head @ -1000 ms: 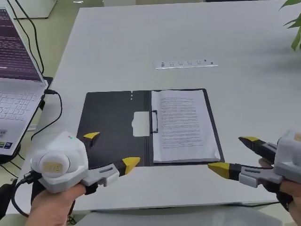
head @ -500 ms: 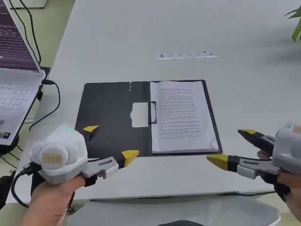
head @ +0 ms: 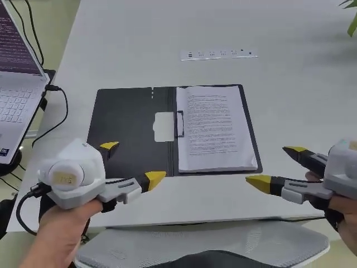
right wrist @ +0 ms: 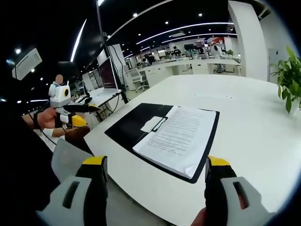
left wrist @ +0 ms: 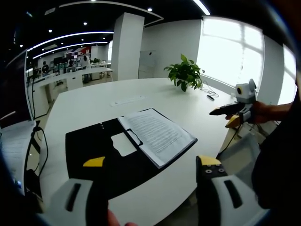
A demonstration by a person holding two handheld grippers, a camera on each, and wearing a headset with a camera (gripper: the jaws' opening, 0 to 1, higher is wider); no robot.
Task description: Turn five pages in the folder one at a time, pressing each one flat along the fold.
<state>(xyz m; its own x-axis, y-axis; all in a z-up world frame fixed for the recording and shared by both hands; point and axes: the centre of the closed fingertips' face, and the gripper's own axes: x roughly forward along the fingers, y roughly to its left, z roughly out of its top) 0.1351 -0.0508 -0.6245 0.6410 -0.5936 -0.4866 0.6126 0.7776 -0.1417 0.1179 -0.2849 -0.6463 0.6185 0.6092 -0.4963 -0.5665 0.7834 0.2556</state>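
hovering left gripper [head: 132,162]: jaws wide, nothing held
right gripper [head: 276,166]: jaws wide, body cut off
folder [head: 122,123]: open, print unreadable
laptop [head: 14,106]: cropped

I count two white-and-grey claws, the left claw [head: 131,162] and the right claw [head: 277,166]. Each has two jaws, so there are four yellow tips together. Ahead of them, between the two, lies one open black plastic folder [head: 128,128]. It carries one stack of white printed pages [head: 215,125] and one small white card [head: 164,127]. Further ahead is one silver socket strip [head: 218,54] in the one pale grey worktop [head: 167,33]. Beyond the left claw stands one open laptop [head: 14,84], and beyond the right claw one green leafy plant [left wrist: 184,75].
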